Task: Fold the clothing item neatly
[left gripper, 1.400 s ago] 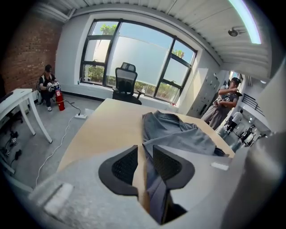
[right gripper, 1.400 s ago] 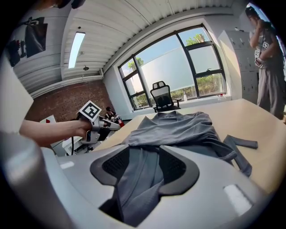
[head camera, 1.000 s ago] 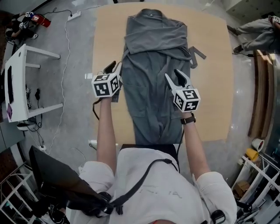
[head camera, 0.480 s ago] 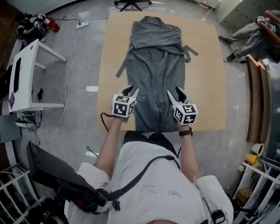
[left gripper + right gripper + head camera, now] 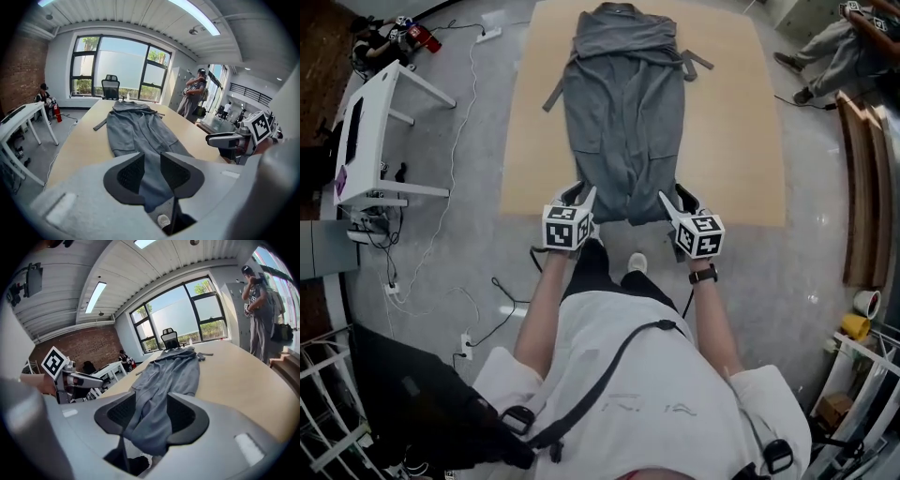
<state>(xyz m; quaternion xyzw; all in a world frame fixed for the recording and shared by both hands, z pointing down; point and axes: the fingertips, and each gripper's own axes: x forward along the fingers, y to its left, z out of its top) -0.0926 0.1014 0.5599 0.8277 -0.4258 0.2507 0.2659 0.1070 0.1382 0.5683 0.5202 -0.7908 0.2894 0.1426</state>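
The grey garment [image 5: 623, 103] lies lengthwise on the tabletop [image 5: 733, 122], sleeves folded in. The jaws of the left gripper [image 5: 579, 195] and right gripper [image 5: 677, 195] clench its hem at the near edge. The end-to-end folds appear not yet done.

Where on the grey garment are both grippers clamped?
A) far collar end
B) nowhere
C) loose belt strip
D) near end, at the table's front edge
D: the left gripper and right gripper each pinch the near end of the grey garment at the front edge of the table.
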